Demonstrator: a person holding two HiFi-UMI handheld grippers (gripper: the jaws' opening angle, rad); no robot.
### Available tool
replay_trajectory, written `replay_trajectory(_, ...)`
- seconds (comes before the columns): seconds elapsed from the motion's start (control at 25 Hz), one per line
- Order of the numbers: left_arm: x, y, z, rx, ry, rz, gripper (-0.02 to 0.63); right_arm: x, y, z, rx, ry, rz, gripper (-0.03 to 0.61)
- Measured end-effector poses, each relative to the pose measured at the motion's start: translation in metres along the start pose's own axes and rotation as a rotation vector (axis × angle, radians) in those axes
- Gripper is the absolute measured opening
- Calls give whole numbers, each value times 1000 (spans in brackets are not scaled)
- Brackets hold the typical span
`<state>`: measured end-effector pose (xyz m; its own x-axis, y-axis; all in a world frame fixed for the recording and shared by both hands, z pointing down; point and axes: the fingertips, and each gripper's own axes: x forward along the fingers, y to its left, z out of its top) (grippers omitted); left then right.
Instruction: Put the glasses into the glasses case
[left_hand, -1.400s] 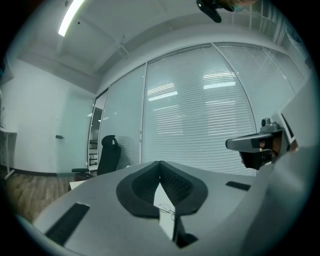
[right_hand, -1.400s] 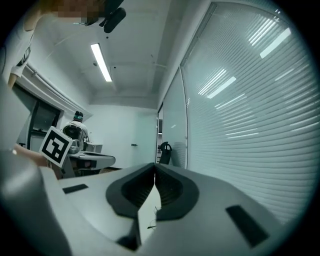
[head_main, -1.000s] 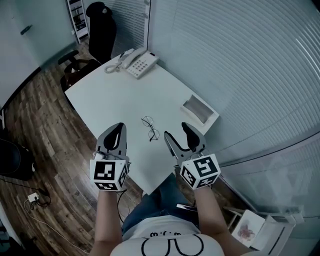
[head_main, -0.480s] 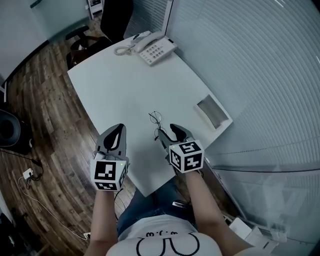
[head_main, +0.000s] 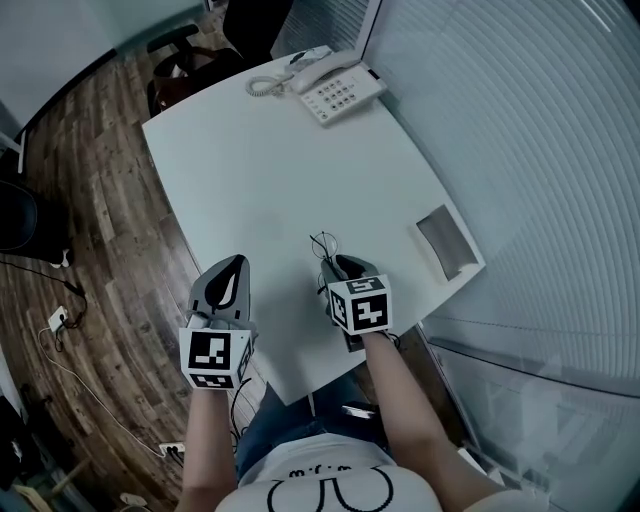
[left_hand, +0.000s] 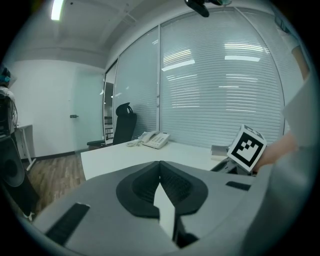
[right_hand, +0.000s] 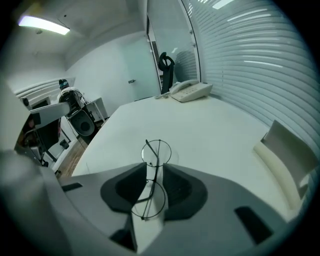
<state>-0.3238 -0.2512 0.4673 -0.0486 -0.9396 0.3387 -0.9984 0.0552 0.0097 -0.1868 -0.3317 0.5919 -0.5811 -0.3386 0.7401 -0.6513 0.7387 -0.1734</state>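
Thin dark metal-wire glasses (right_hand: 152, 175), clear lenses; smooth matt white table (head_main: 260, 170); wood-plank floor (head_main: 100, 200); matt grey plastic right gripper (right_hand: 155, 165), ribbed black pads (right_hand: 177, 187).

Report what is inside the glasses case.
Only bare lining shows inside the open glasses case; its corners are too small to check. The glasses lie between the right gripper's jaws, which have just been closing.

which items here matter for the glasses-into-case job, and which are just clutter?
Job:
- thin wire-framed round-lens glasses
- open white rectangular glasses case, at the right edge of the white table

Lying about:
- white corded desk phone
- black office chair
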Motion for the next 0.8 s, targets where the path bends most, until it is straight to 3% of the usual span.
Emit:
replay_trajectory(0.12,7,0,-3,-9,9,5,17,6,-1,-4,12,18,7,86)
replay_trajectory(0.2,10,2,-4,-12,13,8,17,6,0,-3,6,11,8,25)
replay_trajectory(0.48,11,3,0,-21,-5,14,17,-10,0,12,-25,-34,9,17)
replay_trajectory(0.8,-7,-6,30,-19,-86,3,17,-68,3,53,-63,-170,-22,17)
